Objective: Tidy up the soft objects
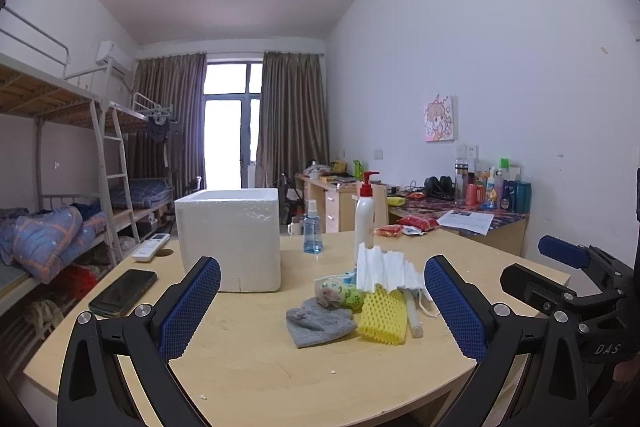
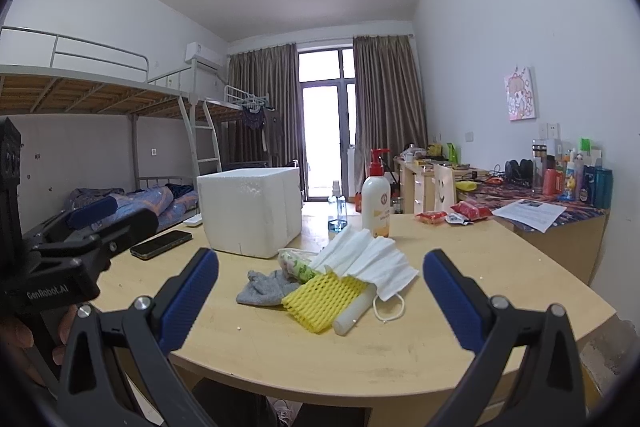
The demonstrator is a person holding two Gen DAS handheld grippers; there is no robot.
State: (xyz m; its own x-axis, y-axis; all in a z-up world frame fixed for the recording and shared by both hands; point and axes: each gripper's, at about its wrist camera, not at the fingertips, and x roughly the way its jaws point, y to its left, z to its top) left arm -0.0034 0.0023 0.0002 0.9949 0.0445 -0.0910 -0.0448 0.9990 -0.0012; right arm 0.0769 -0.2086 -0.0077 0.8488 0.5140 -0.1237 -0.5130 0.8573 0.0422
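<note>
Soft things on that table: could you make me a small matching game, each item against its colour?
Items:
1. foam fruit net
2. sock
3. face mask
4. foam box

Colours or states:
A. grey, crumpled at the left of the pile
B. white, pleated, with an ear loop lying on the table
C. yellow mesh
D. white, upright behind the pile

Pairs: 1-C, 2-A, 3-B, 4-D
</note>
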